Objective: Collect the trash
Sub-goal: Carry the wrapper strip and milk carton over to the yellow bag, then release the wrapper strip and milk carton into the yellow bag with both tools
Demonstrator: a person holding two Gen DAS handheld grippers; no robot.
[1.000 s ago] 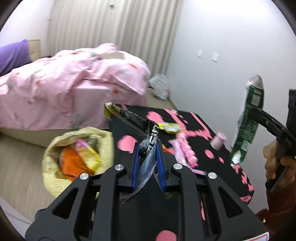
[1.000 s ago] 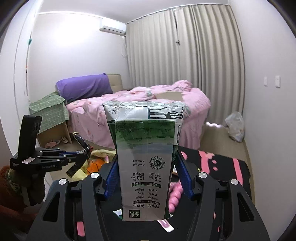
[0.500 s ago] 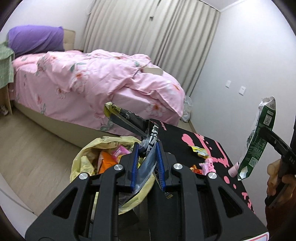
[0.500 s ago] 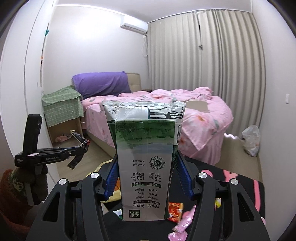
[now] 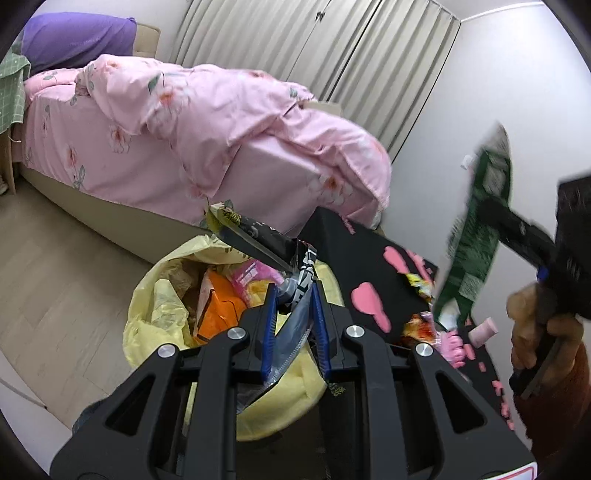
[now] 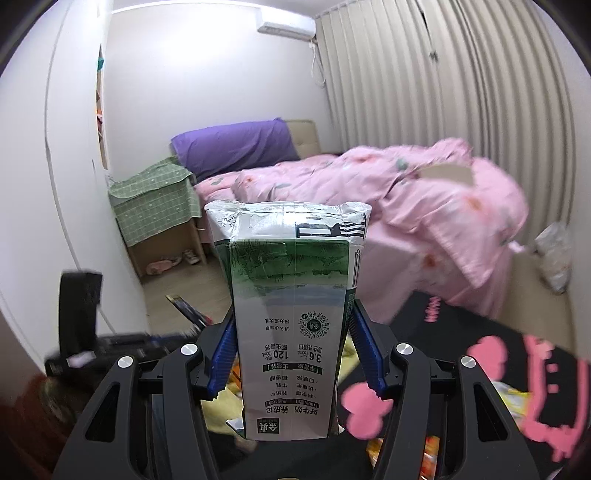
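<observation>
Left gripper clenched on a thin black foil wrapper over the yellow trash bag — light, floppy, long axis slanting up-left. Right gripper grasps a green milk carton upright by its sides — probably empty, crushable, slick.

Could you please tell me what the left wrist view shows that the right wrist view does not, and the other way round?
Only the left wrist view shows the open mouth of the yellow trash bag with wrappers inside, and the left gripper shut on a black snack wrapper.

Only the right wrist view shows the air conditioner, the green checked cloth, and the printed face of the milk carton in the right gripper.

Both show the pink bed, the curtains and the black-and-pink table.
</observation>
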